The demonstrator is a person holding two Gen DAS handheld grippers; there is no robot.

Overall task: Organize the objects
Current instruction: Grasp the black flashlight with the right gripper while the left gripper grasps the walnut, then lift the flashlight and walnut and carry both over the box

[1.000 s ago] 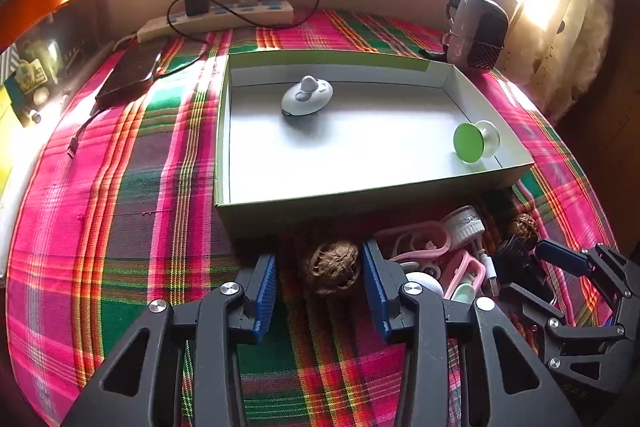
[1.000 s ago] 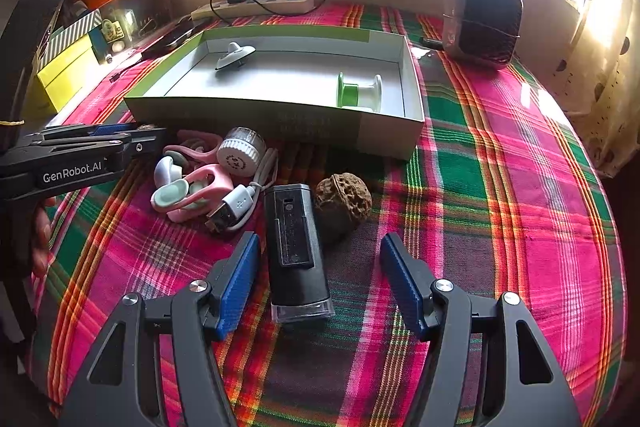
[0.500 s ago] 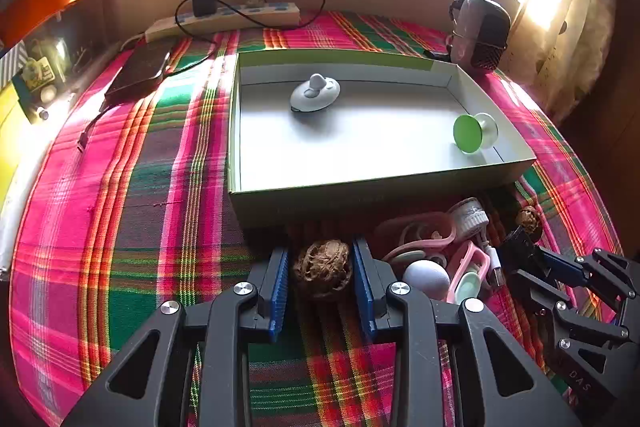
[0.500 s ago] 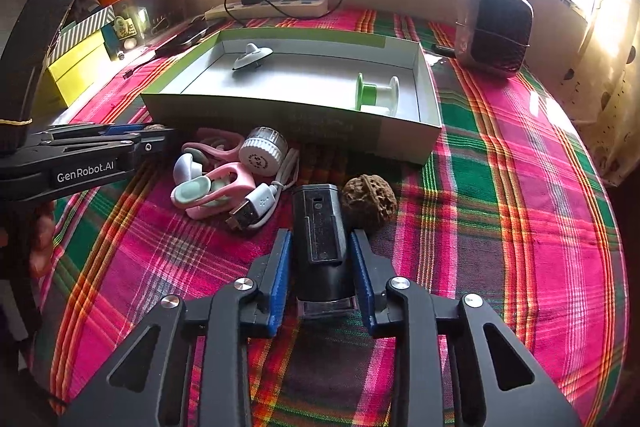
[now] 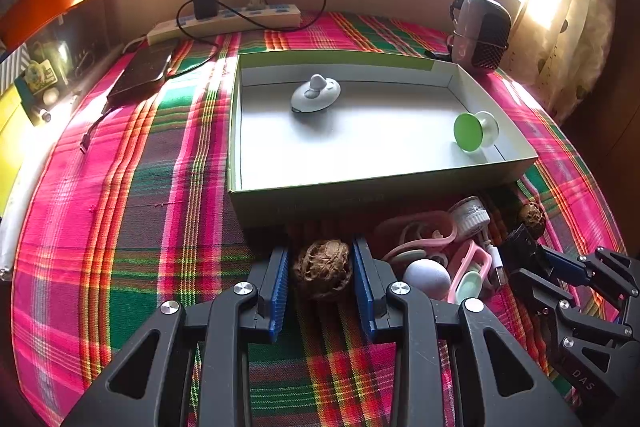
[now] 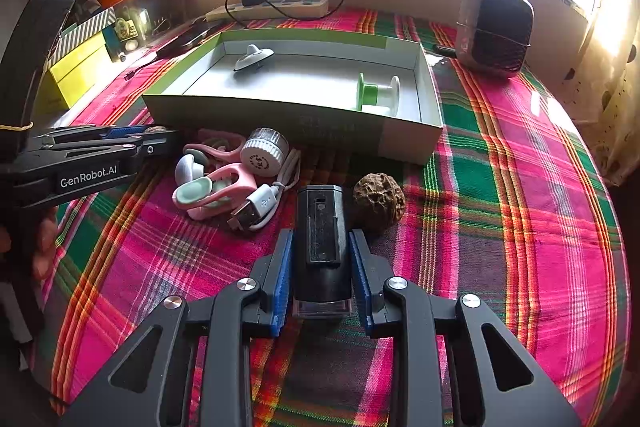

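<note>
Walnut (image 5: 322,265) down on plaid cloth (image 5: 132,211), just in front of open box (image 5: 234,131), clamped between blue pads of left gripper (image 5: 322,277); both pads pressed against shell. In right wrist view, only a sliver of that walnut seen past the left gripper (image 6: 150,131) at far left edge, jaw tips end-on. Right of it, loose heap: pink clips (image 5: 416,231), white egg-shaped piece (image 5: 426,277), white round cap (image 5: 470,217), white cable with plug (image 6: 260,205), all tangled and touching. Further right, black oblong device (image 6: 322,239) lying flat on cloth, pinched at its sides by right gripper (image 6: 322,269), pads tight on both flanks. From left wrist view, right gripper (image 5: 532,255) in at lower right, black device barely showing at its tips. Second walnut (image 6: 379,201) just beside black device, right of it, free on cloth, near box front wall. Inside box: grey knobbed disc (image 5: 316,93) toward back, left of centre; green-and-white spool (image 5: 474,131) on its side by right wall, well apart from disc. Behind box: dark flat phone (image 5: 140,75) at left, power strip (image 5: 228,21) with black charger along wall, small dark mesh-fronted gadget (image 6: 496,29) at right by curtain. Fingers of a hand (image 6: 44,247) seen low under left gripper.
</note>
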